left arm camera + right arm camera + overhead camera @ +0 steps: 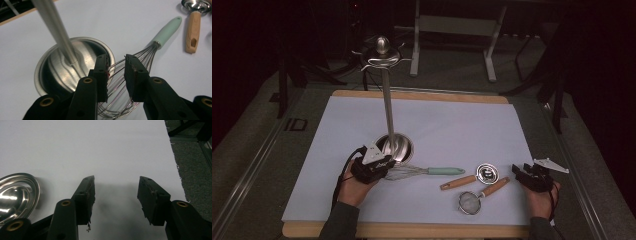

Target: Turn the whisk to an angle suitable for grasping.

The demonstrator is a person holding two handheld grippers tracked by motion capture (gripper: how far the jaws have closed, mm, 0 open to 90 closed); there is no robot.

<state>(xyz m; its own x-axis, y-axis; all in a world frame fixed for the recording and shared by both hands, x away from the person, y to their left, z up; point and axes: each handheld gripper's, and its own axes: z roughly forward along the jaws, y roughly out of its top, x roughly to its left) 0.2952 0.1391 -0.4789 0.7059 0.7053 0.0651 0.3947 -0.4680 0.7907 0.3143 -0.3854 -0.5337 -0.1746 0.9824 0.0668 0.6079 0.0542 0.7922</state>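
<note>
A wire whisk (444, 171) with a mint-green handle lies on the white sheet (452, 125), its wires beside the round base of a tall metal hook stand (388, 110). My left gripper (390, 169) is at the whisk's wire end. In the left gripper view the jaws of this left gripper (117, 58) stand narrowly apart, pinching some of the whisk (166, 31) wires next to the stand base (57, 72). My right gripper (516, 170) rests at the sheet's right edge. In its own view the right gripper (116, 180) is open over bare sheet.
A small steel scoop (487, 172) with a wooden handle and a small mesh strainer (470, 201) with a wooden handle lie between the grippers. The scoop's bowl (15, 195) sits left of the right jaws. The stand's hooks (382, 56) rise high at the back.
</note>
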